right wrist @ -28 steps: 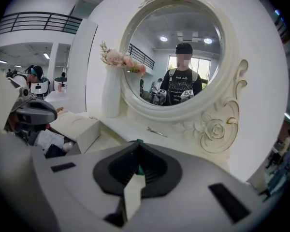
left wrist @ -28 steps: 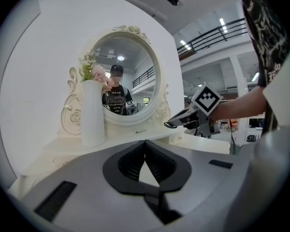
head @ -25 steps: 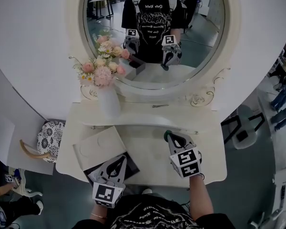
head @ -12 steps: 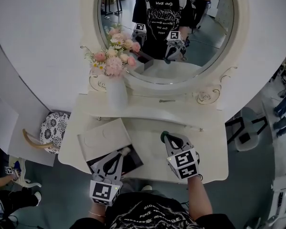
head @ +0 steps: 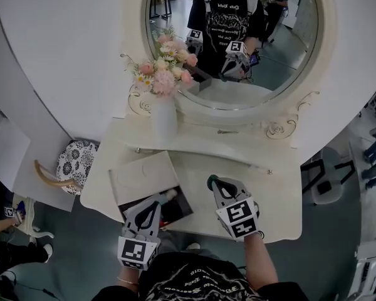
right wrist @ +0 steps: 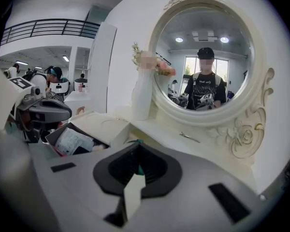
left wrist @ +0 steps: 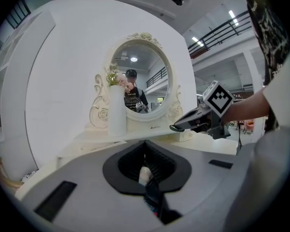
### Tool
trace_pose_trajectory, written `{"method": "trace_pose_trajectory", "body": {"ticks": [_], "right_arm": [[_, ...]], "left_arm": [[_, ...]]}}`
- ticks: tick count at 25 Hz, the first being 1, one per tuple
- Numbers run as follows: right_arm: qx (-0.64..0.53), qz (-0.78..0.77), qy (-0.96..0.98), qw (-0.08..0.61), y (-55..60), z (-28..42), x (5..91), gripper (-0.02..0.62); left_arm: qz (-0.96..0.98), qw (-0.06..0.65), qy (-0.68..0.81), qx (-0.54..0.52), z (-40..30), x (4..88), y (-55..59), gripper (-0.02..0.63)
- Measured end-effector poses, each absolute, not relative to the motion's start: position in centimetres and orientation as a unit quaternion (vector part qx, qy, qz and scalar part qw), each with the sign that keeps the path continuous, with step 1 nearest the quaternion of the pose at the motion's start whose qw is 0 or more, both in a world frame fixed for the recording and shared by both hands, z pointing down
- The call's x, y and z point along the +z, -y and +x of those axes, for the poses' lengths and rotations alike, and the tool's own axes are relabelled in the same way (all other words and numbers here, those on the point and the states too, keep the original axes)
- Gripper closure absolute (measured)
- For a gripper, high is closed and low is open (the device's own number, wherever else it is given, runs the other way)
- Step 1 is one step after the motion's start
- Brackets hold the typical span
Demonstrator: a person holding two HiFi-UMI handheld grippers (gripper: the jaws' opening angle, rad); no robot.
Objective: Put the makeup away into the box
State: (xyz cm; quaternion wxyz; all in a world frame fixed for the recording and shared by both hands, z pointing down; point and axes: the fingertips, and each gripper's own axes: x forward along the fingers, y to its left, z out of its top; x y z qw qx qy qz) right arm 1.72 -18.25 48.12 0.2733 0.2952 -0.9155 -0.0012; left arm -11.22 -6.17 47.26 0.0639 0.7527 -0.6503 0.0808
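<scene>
Box sits open at front-left corner of counter, cream lid flipped back, dark inside w/ makeup items lying in it. One slim dark makeup stick w/ pale tip is pinched in left hand-held gripper, over the box.

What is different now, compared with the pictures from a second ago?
Both grippers moved left along the table: the right gripper came nearer the box, and the left gripper slid aside, uncovering more of the box's inside. Nothing was taken or let go: the left stays shut on a white-tipped item, the right on a green-tipped item. Box and vase stayed put.
</scene>
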Motion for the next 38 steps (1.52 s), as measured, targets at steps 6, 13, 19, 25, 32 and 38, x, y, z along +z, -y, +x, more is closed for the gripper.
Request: {"method": "trace_pose_trajectory", "body": {"ticks": [6, 13, 19, 25, 32, 38], "right_arm": [[-0.002, 0.272, 0.922, 0.274, 16.7, 0.3, 48.6, 0.588], [-0.009, 0.242, 0.930, 0.278, 15.0, -1.2, 48.9, 0.586], [-0.014, 0.217, 0.936, 0.276, 13.8, -2.9, 49.2, 0.586], [-0.020, 0.185, 0.942, 0.281, 11.9, -4.9, 49.8, 0.586], [-0.022, 0.155, 0.945, 0.286, 10.6, -6.5, 50.3, 0.586], [-0.022, 0.130, 0.947, 0.292, 9.7, -7.9, 50.8, 0.586]], "left_arm": [[0.740, 0.065, 0.664, 0.077, -12.0, 47.2, 5.2, 0.591], [0.724, 0.073, 0.682, 0.077, -12.8, 47.7, 3.6, 0.591], [0.715, 0.072, 0.691, 0.076, -13.4, 47.7, 2.9, 0.591], [0.703, 0.072, 0.704, 0.073, -14.4, 47.7, 2.1, 0.591], [0.686, 0.081, 0.719, 0.074, -15.5, 48.0, 0.9, 0.591], [0.674, 0.083, 0.731, 0.073, -16.6, 47.8, 0.2, 0.591]]}}
